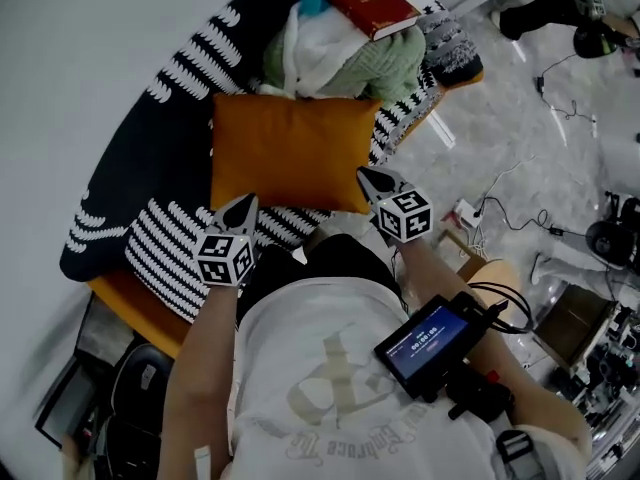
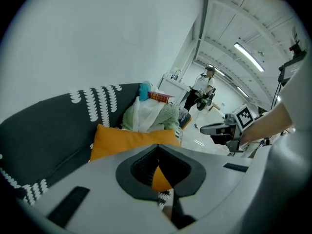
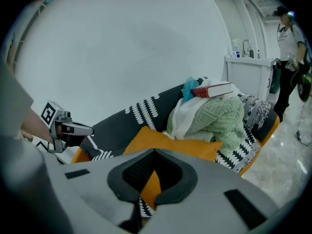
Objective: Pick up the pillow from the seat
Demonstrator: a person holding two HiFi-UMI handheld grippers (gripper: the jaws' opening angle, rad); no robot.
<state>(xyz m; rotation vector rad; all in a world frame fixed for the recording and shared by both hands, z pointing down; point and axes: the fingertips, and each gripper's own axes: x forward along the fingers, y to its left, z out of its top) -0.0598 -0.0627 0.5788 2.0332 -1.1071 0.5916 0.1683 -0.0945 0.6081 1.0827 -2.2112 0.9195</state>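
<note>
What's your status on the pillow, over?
Left claw, right claw shut, empty, by near edge. Pillow flat on seat. Clothes pile behind, nothing blocking.

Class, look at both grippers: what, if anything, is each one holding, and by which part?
Nothing is held. The left gripper and right gripper both have jaws shut and empty, by the near edge of the orange pillow.
</note>
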